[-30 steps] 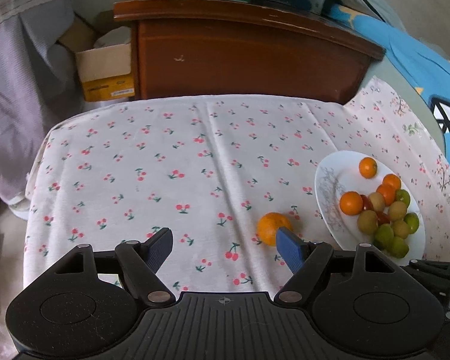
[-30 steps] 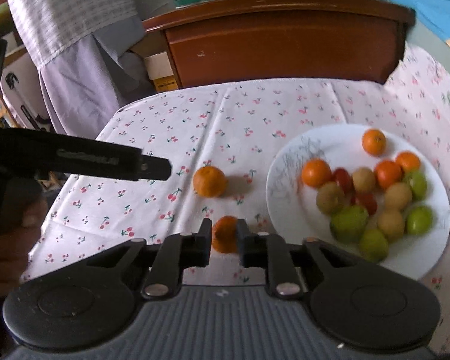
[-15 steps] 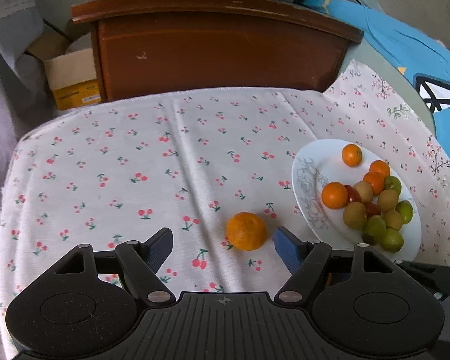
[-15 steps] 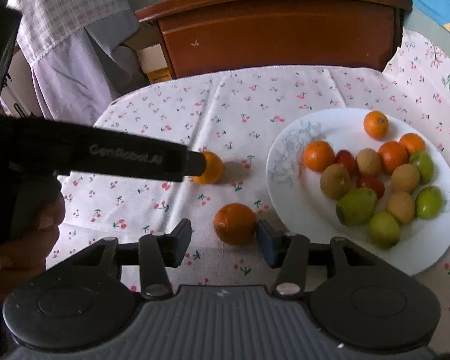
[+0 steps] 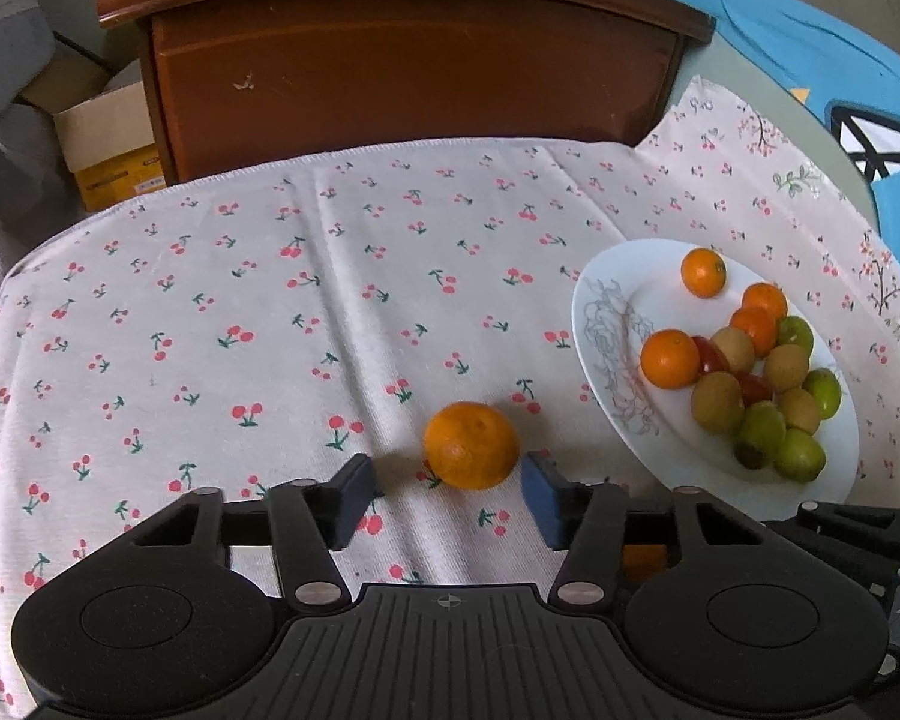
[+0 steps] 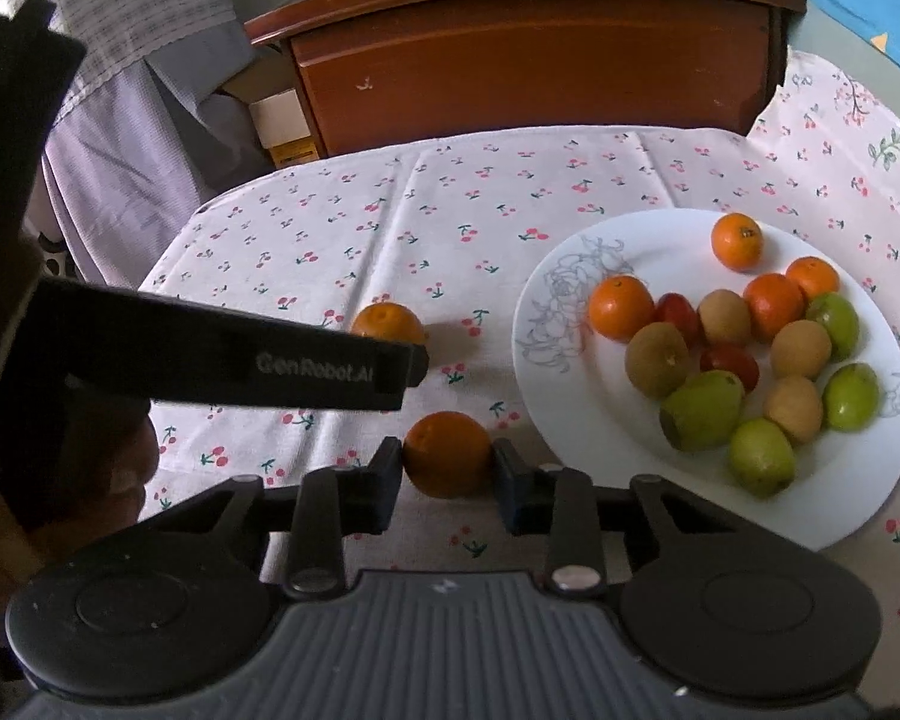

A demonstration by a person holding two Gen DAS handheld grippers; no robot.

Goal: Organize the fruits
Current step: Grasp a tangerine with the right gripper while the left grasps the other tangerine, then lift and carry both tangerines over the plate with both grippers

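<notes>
Two oranges lie on the cherry-print cloth left of a white plate (image 5: 606,324) (image 6: 546,312) that holds several oranges, kiwis and green fruits. The farther orange (image 5: 471,445) (image 6: 387,324) sits between the fingers of my left gripper (image 5: 448,492). Its jaws are closing, the right pad is almost at the peel and a gap remains on the left. The nearer orange (image 6: 447,453) is between the closing jaws of my right gripper (image 6: 448,477), and both pads touch its sides. In the right wrist view the left gripper's black finger (image 6: 270,360) crosses in front of the farther orange.
A brown wooden cabinet (image 5: 414,72) stands behind the table's far edge. A cardboard box (image 5: 108,138) sits to its left, and blue fabric (image 5: 810,36) lies at the far right. A hand (image 6: 90,468) holds the left gripper at the left of the right wrist view.
The left gripper came forward and down over the farther orange and its jaws narrowed around it. The right gripper's jaws opened around the nearer orange, then closed onto its sides.
</notes>
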